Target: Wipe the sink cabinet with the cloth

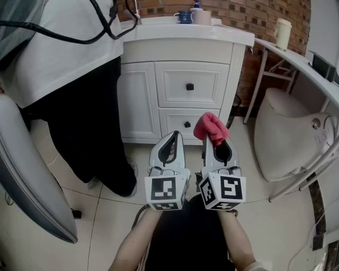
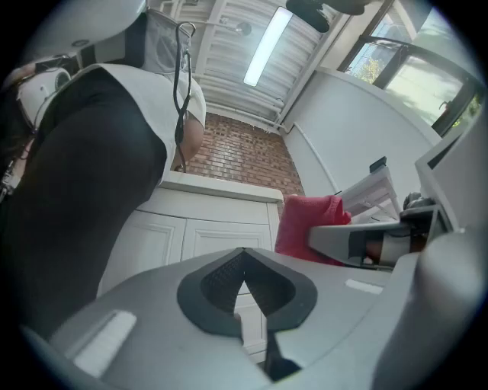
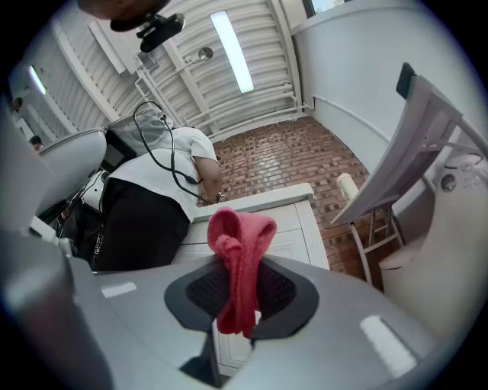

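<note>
The cabinet (image 1: 185, 90) stands ahead against the wall (image 1: 254, 16), with a mug (image 1: 184, 17) on its top. A person (image 1: 69, 74) stands before its left part. The left gripper (image 1: 174, 135) and right gripper (image 1: 218, 142) sit side by side in front of the cabinet, near its lower drawer (image 1: 186, 124). The cloth (image 1: 210, 127) is pinched between the right jaws and sticks up past their tips. To the right, a cup (image 1: 282, 33) stands on a shelf (image 1: 296, 61), and below the shelf is what may be a basin (image 1: 288, 132).

My left gripper (image 1: 172, 137): jaws together, nothing between. My right gripper (image 1: 216, 142): jaws clamped on cloth (image 1: 210, 127). Both side by side, near each other, pointing forward; my forearms (image 1: 132, 249) bare.
</note>
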`<state>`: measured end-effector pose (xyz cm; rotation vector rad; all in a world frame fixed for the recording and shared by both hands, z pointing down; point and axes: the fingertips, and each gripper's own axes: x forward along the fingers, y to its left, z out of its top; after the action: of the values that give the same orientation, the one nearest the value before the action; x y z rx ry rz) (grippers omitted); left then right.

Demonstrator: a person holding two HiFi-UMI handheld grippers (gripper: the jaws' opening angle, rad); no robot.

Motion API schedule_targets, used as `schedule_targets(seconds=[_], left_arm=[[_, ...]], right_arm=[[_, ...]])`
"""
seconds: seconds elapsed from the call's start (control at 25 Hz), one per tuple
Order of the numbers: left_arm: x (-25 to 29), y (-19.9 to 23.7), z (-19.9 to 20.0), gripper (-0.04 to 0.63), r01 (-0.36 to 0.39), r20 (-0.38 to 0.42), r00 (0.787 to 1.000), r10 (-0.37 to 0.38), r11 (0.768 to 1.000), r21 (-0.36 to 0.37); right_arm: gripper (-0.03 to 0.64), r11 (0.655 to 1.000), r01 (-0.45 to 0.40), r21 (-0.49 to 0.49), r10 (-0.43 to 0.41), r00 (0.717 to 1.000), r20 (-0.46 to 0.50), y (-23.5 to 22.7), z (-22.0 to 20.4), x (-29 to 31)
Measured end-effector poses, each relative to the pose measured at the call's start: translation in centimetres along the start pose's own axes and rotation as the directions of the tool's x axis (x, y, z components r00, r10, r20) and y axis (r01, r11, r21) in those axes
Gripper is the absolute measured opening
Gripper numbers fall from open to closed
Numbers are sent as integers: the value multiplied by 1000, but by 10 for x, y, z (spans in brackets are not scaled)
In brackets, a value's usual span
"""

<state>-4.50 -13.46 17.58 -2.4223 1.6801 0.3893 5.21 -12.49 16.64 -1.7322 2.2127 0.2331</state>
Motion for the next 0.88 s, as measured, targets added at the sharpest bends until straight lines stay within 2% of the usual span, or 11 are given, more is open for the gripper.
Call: schedule_targets(seconds=[0.12, 0.2, 0.36, 0.44, 0.52, 0.6, 0.64, 0.76, 0.88], left_arm=[[-3, 7, -8, 15, -22, -3, 1000, 22, 1000, -11], [-2, 11, -14, 15, -44, -26, 999, 43, 999, -24], [1, 15, -24, 15, -59, -61, 997, 55, 996, -61], [1, 20, -23, 15, -64, -48, 997, 59, 992, -112], [2, 22, -25, 15, -70, -49, 997, 62, 983, -170], [3, 22, -30, 15, -73, -60, 996, 62, 976, -204], [4, 22, -32, 15, -71, -59, 996, 60, 976, -207], [9, 15, -32, 16, -47, -42, 998, 40, 984, -173], [13, 10, -37, 16, -21, -51, 999, 13, 987, -161]], right_arm=[[63, 1000, 8, 18, -7, 1000, -25, -11, -2, 22], [63, 1000, -19, 16, 20, 997, -80, -12, -5, 51], [63, 986, -162, 29, 164, 961, -224, 19, -15, 141], [63, 972, -232, 31, 232, 944, -232, 44, -20, 188], [63, 959, -282, -20, 267, 929, -255, 66, -30, 223], [63, 956, -288, -48, 263, 920, -291, 81, -44, 248], [62, 963, -265, -42, 240, 921, -308, 84, -51, 260], [61, 982, -186, -40, 162, 928, -335, 85, -62, 279], [61, 981, -176, -86, 138, 932, -334, 74, -56, 277]])
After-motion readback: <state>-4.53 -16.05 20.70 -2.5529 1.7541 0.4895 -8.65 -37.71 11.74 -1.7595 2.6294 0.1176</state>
